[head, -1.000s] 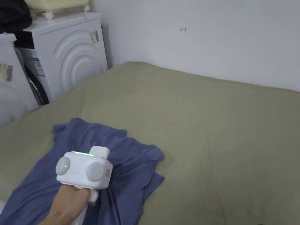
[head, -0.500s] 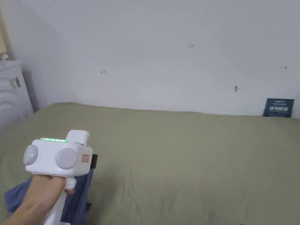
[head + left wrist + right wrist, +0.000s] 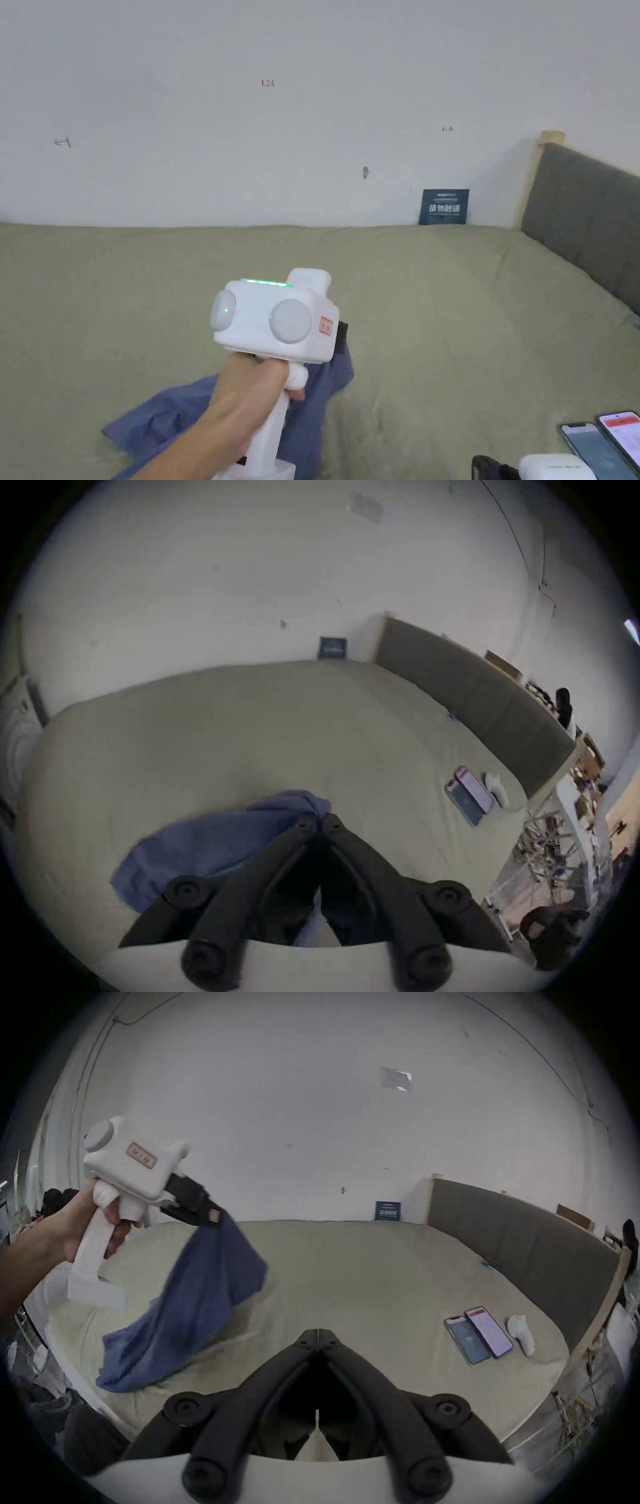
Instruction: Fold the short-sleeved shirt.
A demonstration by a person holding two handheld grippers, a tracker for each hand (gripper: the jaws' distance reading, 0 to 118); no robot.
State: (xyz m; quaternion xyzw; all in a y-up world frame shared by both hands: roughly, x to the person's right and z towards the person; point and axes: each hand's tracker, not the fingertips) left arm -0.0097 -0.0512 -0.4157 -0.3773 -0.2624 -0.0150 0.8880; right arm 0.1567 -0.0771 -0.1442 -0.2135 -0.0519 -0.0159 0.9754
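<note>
Left gripper (image 3: 214, 1217): held up above the bed by a hand (image 3: 247, 390) on its white handle; jaws closed on an edge of the shirt, as seen in the right gripper view; in its own view the black jaw tips meet with blue cloth right at them (image 3: 317, 821).
Right gripper (image 3: 317, 1333): jaws closed together with nothing between them, tips over bare sheet near the front edge of the bed; white body at the bottom right edge of the head view.
Short-sleeved shirt (image 3: 194, 1303): blue, pinched at one edge and lifted, hanging down from the left gripper in a loose drape; lower end bunched on the sheet near the front left corner of the bed; in the head view partly hidden behind the hand and handle (image 3: 169, 415).
Bed (image 3: 450, 325): covered with an olive-green sheet, lightly creased; far edge against a white wall.
Headboard (image 3: 587, 212): grey, padded, along the right edge of the bed.
Phones (image 3: 479, 1333): two, side by side and touching, screens up, near the front right corner of the bed, well apart from the shirt.
White object (image 3: 521, 1333): small, just beside the phones toward the headboard; kind cannot be told.
Dark sign (image 3: 444, 206): on the wall at the far edge of the bed, near the headboard.
</note>
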